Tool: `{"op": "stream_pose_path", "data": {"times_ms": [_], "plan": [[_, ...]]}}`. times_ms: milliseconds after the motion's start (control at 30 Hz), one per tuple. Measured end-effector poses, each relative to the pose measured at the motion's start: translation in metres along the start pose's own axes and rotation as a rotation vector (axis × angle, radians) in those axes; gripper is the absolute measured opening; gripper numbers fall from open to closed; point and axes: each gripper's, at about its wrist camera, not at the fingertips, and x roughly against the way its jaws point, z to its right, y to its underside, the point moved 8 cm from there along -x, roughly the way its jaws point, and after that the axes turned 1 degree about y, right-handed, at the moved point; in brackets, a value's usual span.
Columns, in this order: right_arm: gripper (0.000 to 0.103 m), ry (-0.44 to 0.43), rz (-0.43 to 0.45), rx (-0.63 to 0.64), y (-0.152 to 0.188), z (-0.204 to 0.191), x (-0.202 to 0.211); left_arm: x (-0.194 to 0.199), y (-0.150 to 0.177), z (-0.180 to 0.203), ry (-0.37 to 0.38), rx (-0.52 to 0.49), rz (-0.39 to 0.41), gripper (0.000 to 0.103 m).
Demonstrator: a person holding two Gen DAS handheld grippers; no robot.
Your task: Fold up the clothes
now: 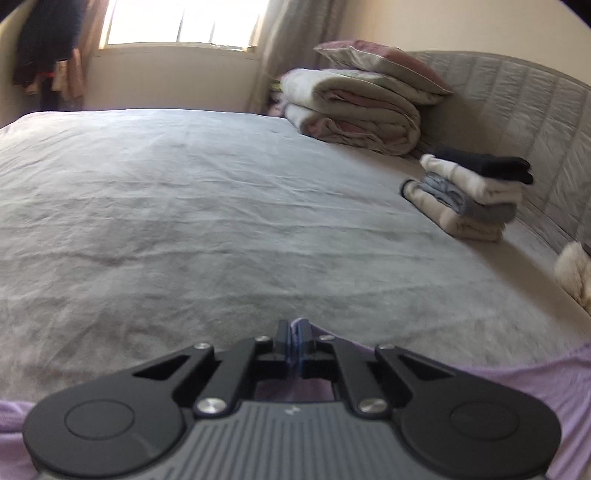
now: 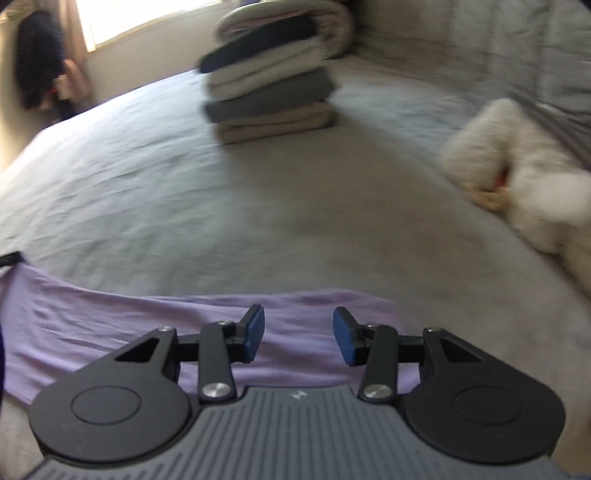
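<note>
Left gripper (image 1: 294,341) low over the near edge of the bed, jaws pressed together with a small fold of the lilac garment (image 1: 535,384) pinched between the blue pads; the cloth bunches up just above the fingertips. The same lilac garment (image 2: 110,332) lies spread flat along the near side of the grey bedsheet (image 1: 184,203), running left to right under both tools. Right gripper (image 2: 298,334) hangs over the garment's far hem, jaws spread apart, blue pads (image 2: 255,334) clear of each other and nothing clamped between them; whether the tips touch the cloth I cannot tell. Right wrist view is blurred. Further up the bed, a stack of folded clothes (image 1: 469,192): dark piece on top, cream, grey, cream below, sitting close to the quilted headboard (image 1: 517,96). Beyond it a rolled duvet (image 1: 354,114) with a pink-edged pillow (image 1: 384,62) on top. A fluffy white item (image 2: 524,166) lies to the right of the stack, too blurred to name. Bright window (image 1: 184,22) with curtains behind the bed, dark clothes (image 1: 48,40) hanging at the left
</note>
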Motion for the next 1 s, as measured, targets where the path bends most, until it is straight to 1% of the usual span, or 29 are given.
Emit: {"op": "stream_pose_path", "data": {"times_ms": [33,100,200,300,367,500,533,567,600,633,700,867,933,1000], "plan": [[0.050,0.014,0.000,-0.004,0.003,0.006,0.000,-0.004,0.003,0.001,-0.017,-0.005,-0.008,0.003],[0.050,0.029,0.001,-0.013,0.008,0.014,0.001,-0.007,0.006,0.005,-0.048,-0.048,-0.001,0.004],[0.050,0.040,0.026,-0.010,0.008,0.020,0.002,-0.006,0.005,0.007,-0.065,-0.070,0.004,0.004],[0.050,0.016,0.062,-0.038,0.001,0.023,0.001,-0.005,0.005,0.006,-0.061,-0.062,0.006,0.004],[0.050,-0.003,0.065,-0.042,-0.002,0.025,-0.003,-0.005,0.005,0.005,-0.057,-0.053,0.005,0.004],[0.050,0.030,0.043,-0.008,-0.004,0.027,-0.021,-0.005,0.006,0.007,-0.062,-0.055,0.009,0.004],[0.044,0.026,0.043,-0.001,-0.004,0.025,-0.024,-0.005,0.007,0.007,-0.063,-0.051,0.010,0.004],[0.027,0.020,0.048,0.006,-0.004,0.023,-0.026,-0.004,0.007,0.006,-0.062,-0.045,0.010,0.004],[0.013,0.008,0.050,0.016,-0.004,0.020,-0.027,-0.004,0.007,0.006,-0.062,-0.040,0.012,0.004],[0.007,-0.006,0.048,0.025,-0.003,0.016,-0.027,-0.004,0.006,0.005,-0.061,-0.034,0.015,0.004],[0.006,0.007,0.063,0.058,-0.002,0.010,-0.022,-0.002,0.005,0.004,-0.061,-0.020,0.031,0.003],[0.005,0.104,0.202,0.060,-0.012,0.017,0.014,0.009,-0.001,-0.001,-0.038,0.024,0.103,0.003],[0.005,0.124,0.223,0.077,-0.015,0.018,0.018,0.009,-0.002,-0.001,-0.033,0.039,0.118,0.003],[0.005,0.135,0.208,0.084,-0.017,0.019,0.010,0.009,-0.003,-0.002,-0.039,0.047,0.128,0.003]]}}
